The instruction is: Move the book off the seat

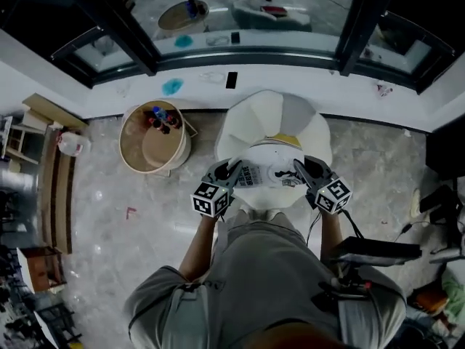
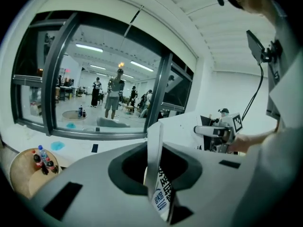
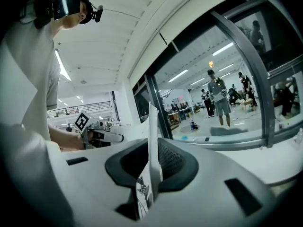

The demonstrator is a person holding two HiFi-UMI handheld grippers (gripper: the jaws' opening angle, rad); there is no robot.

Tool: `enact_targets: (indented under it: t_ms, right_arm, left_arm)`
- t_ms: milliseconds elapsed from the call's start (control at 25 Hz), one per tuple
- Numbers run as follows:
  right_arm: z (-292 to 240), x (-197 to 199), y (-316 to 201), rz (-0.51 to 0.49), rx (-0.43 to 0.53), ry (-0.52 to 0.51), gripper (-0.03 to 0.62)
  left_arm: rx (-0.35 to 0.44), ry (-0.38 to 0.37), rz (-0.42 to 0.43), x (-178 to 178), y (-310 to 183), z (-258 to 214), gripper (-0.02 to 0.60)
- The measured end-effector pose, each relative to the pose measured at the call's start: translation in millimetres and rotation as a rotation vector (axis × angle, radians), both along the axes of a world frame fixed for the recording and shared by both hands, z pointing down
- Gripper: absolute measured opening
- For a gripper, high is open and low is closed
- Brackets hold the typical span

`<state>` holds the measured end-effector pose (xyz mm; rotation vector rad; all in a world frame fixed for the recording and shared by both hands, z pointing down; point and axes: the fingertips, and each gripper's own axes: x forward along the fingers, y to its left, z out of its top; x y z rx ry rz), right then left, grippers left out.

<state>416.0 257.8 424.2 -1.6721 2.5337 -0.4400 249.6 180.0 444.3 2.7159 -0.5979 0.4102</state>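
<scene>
Two grips share the load. Your left hand-held gripper (image 1: 231, 171) is clamped on the left edge of the thin white book with dark print (image 1: 267, 173), and your right hand-held gripper (image 1: 301, 170) is clamped on its right edge. The book lies roughly flat between them, over the front edge of the white faceted seat (image 1: 270, 115). Left of the seat, a small round wooden desk (image 1: 138, 158) carrying bottles (image 1: 158, 118) stands on the pale marbled floor (image 1: 123, 224), near the window wall.

Head view steeply down from above; both gripper views close along own jaws, toward one window (image 2: 109, 79).
</scene>
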Motion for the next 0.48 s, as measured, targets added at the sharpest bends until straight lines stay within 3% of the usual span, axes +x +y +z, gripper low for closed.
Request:
enact_targets:
  t_ms: [480]
  right_arm:
    - [-7.7,-92.7,-71.3,-0.405,0.074,-0.029,0.057]
  left_arm:
    - [0.022,-0.049,-0.423,-110.2,11.4,-13.0,0.06]
